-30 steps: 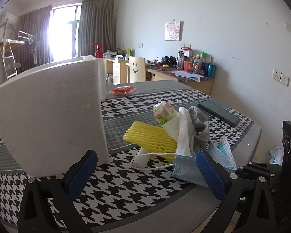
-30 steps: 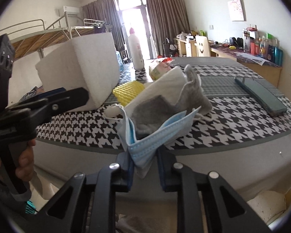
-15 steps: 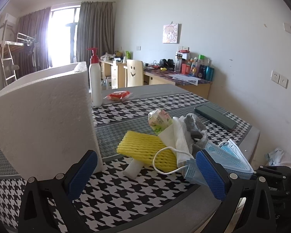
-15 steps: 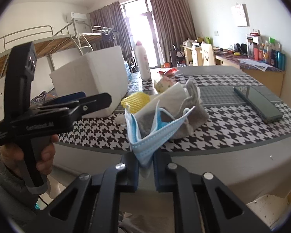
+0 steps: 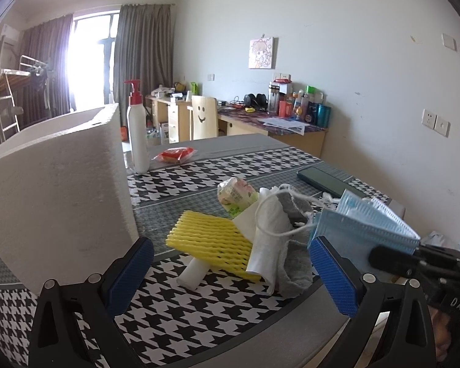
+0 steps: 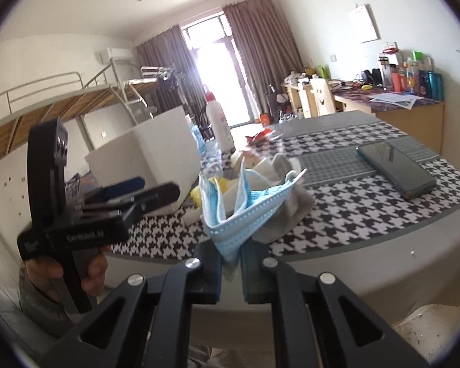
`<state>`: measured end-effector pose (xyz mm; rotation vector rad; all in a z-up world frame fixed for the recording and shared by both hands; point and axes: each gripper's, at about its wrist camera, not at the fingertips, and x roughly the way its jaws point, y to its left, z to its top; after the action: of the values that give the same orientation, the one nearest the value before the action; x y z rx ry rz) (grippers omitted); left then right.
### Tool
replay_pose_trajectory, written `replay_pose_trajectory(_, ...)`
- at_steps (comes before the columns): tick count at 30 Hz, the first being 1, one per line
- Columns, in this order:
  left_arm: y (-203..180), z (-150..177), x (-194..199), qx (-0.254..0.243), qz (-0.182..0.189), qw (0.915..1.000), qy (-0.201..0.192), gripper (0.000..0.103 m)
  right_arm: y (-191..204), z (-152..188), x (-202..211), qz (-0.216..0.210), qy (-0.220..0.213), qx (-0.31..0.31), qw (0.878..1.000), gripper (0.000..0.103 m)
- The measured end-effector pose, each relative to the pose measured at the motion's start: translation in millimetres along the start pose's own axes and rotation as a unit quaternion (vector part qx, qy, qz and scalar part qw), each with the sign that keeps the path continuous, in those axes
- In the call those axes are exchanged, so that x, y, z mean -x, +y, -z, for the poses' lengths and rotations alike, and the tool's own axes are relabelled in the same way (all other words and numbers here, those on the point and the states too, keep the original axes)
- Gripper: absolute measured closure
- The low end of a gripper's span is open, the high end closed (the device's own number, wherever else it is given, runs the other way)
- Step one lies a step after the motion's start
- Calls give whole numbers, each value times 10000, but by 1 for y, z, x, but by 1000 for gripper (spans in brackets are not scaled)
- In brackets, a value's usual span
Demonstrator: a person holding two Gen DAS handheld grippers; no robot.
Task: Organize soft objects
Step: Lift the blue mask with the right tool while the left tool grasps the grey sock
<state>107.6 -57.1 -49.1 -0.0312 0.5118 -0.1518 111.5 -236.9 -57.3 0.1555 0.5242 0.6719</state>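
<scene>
My right gripper (image 6: 231,260) is shut on a corner of a blue face mask (image 6: 245,211), which hangs lifted just above the table's near edge. In the left wrist view the mask (image 5: 362,224) is at the right, its white ear loop trailing over the pile. That pile holds a yellow foam net (image 5: 208,239), a white cloth (image 5: 266,245), a grey sock (image 5: 294,273) and a small tissue pack (image 5: 236,194). My left gripper (image 5: 230,273) stands open in front of the pile with nothing between its blue pads (image 5: 128,276). A white foam box (image 5: 55,190) is at the left.
The houndstooth table (image 5: 199,316) also carries a white pump bottle (image 5: 138,141), a red packet (image 5: 174,155) and a dark phone (image 5: 325,181) near the right edge. A hand (image 6: 92,279) holds the left gripper left of the table. A desk and chair stand behind.
The right gripper has closed tighter on the mask and lifted it up off the pile toward the table's edge. The left gripper has stayed open and shifted only slightly.
</scene>
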Motion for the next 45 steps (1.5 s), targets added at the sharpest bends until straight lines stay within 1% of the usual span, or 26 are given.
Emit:
replay_pose_trajectory(5,-5,0,-4,-34,96,9999,42,1,-6,-3,5,157,-91,-40,9998,90)
replay_pose_trajectory(8,-16,-1,-7,-210,193,9996,39,1,-15,-3,8,270,-143,-133,9994,90)
replay_pose_trajectory(13,-31,-1,-15,-349,341,9987,123,1,-27,-2,11,520,-156,-233,9983,90)
replay_pose_trajectory(15,-37,-1,-19,-415,388,9983,141,3,-30,0,12,581,-161,-251,9979,90)
replay_pose_trajectory(21,-57,-1,-32,-687,575,9956,271,16,-42,2,17,737,-179,-351,9965,90)
replay_pose_trajectory(23,-61,-2,-36,-767,627,9945,327,23,-46,4,17,825,-172,-396,9957,90)
replay_pose_trajectory(26,-68,-1,-45,-873,734,9925,435,28,-50,5,20,941,-177,-426,9945,90)
replay_pose_trajectory(28,-72,-1,-51,-954,740,9913,523,32,-51,6,20,1100,-155,-407,9930,90)
replay_pose_trajectory(29,-74,0,-55,-991,739,9906,583,33,-51,6,20,1114,-157,-405,9928,90)
replay_pose_trajectory(33,-78,2,-69,-1050,589,9896,789,34,-50,7,23,1164,-177,-394,9923,90)
replay_pose_trajectory(34,-79,1,-70,-1061,616,9892,797,34,-51,8,23,1168,-177,-397,9922,90)
replay_pose_trajectory(36,-84,1,-75,-1141,590,9884,809,42,-52,8,23,1167,-174,-406,9922,90)
replay_pose_trajectory(37,-86,2,-76,-1184,574,9878,837,48,-54,9,23,1179,-164,-411,9920,90)
replay_pose_trajectory(41,-88,4,-86,-1208,597,9856,1024,60,-56,10,22,1204,-116,-421,9918,90)
replay_pose_trajectory(45,-86,5,-92,-1172,541,9850,1145,62,-57,10,24,1204,-133,-414,9918,90)
